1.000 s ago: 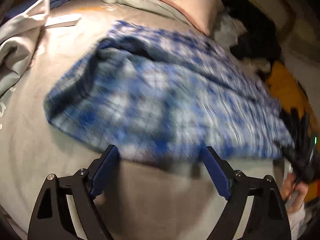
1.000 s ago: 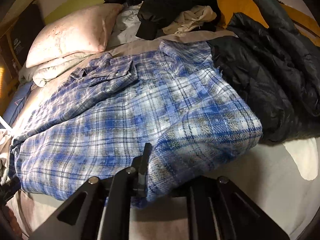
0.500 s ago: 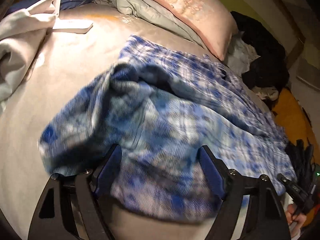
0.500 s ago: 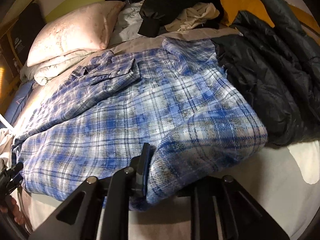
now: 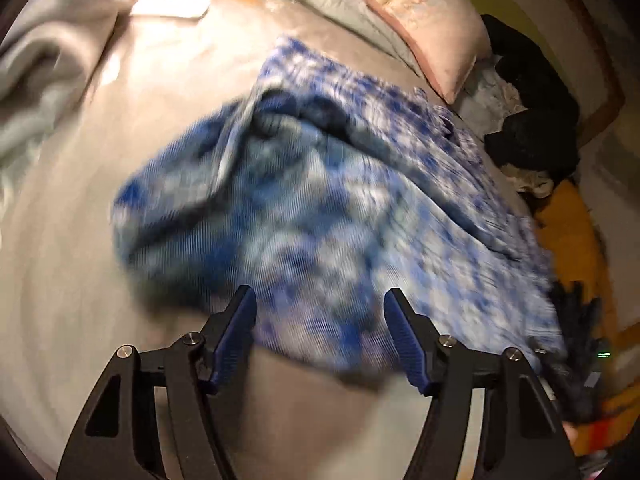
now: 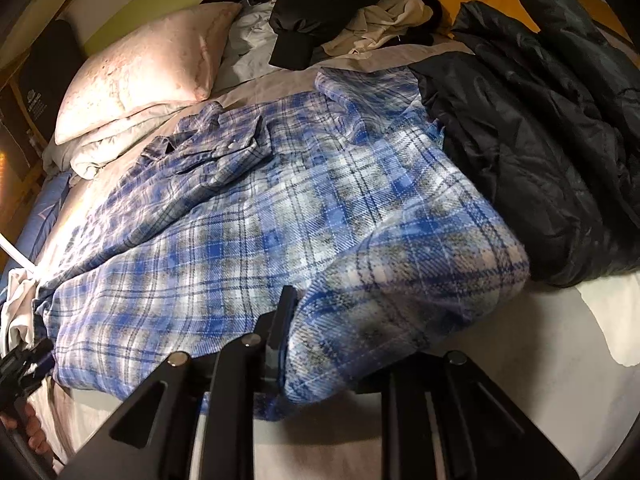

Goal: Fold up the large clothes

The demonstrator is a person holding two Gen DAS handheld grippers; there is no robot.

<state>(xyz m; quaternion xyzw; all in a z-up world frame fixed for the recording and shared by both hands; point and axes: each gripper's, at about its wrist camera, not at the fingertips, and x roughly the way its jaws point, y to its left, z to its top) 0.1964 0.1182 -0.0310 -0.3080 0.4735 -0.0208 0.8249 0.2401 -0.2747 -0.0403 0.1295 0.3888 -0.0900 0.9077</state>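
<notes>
A blue and white plaid shirt (image 6: 248, 224) lies spread across the bed (image 6: 520, 360). My right gripper (image 6: 320, 344) is shut on the shirt's near hem corner, and the cloth bunches over its fingers. In the left wrist view the same shirt (image 5: 320, 208) is blurred by motion. My left gripper (image 5: 320, 320) is open, and the shirt's near edge lies between its blue pads (image 5: 236, 324). The left gripper also shows small at the left edge of the right wrist view (image 6: 20, 364).
A pink pillow (image 6: 140, 72) and a grey quilt lie at the head of the bed. A black puffer jacket (image 6: 532, 140) lies to the right of the shirt. A pile of dark and pale clothes (image 6: 340, 12) and an orange item are behind it.
My left gripper has moved up to the shirt's edge, so the cloth now sits between its open fingers. My right gripper has kept its hold and shifted slightly.
</notes>
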